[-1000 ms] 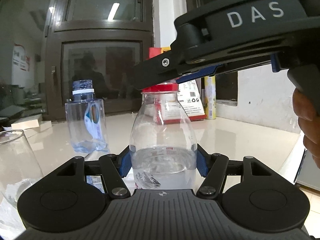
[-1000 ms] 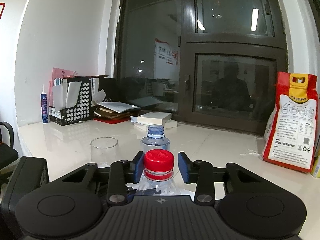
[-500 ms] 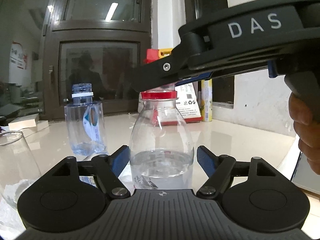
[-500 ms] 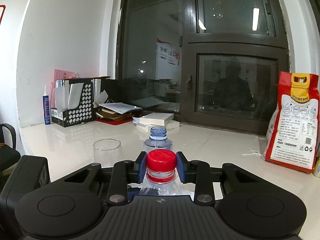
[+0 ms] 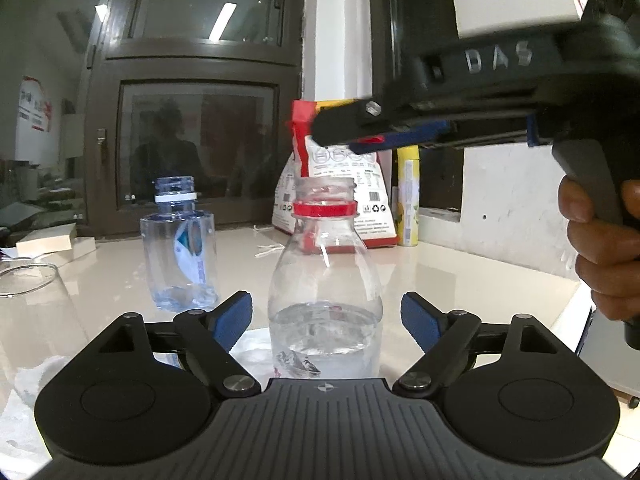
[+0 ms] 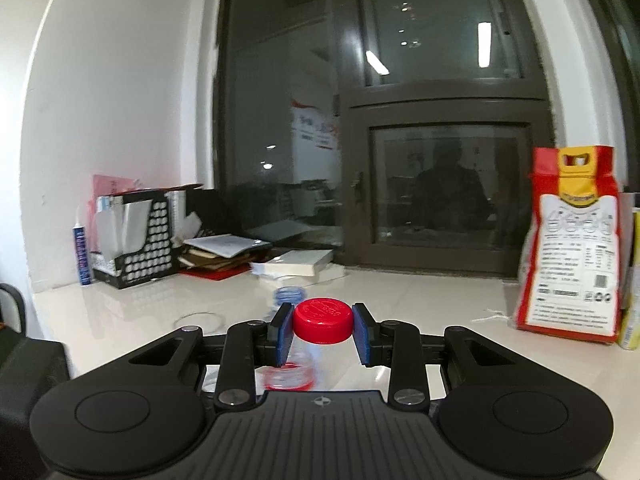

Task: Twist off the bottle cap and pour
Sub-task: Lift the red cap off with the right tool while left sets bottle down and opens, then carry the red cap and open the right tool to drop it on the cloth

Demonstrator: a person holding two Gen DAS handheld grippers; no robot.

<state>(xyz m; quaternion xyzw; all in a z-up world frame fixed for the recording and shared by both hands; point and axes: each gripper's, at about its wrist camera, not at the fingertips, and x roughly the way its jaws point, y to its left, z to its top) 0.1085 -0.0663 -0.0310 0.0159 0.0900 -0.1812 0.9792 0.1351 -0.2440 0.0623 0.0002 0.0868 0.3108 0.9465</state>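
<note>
In the left wrist view, the left gripper (image 5: 326, 318) stands wide open, its blue-padded fingers (image 5: 234, 318) spread to either side of the clear plastic water bottle with a red neck ring (image 5: 324, 300) and touching it on neither side. Half a second ago those fingers were already parted but closer to the bottle; a second ago they pressed against it. The bottle stands upright on the glossy cream table (image 5: 460, 276), its mouth uncapped, and holds water in roughly its lower third. Above and to the right, the black right gripper (image 5: 372, 140) hangs clear of the bottle mouth, where earlier it sat down over the cap. Farther back on the left stands a second clear bottle with a white neck ring (image 5: 178, 256), open-topped and nearly empty, and at the near left edge a clear drinking glass (image 5: 36, 320) whose contents cannot be made out. In the right wrist view, the right gripper (image 6: 323, 330) is clamped on the round red plastic cap (image 6: 323, 320), one blue pad against each side. The cap is now lifted off; the bottle's blurred red-ringed mouth (image 6: 288, 376) shows below it, apart from it. A red and white printed bag (image 6: 572, 248) stands at the far right.
</note>
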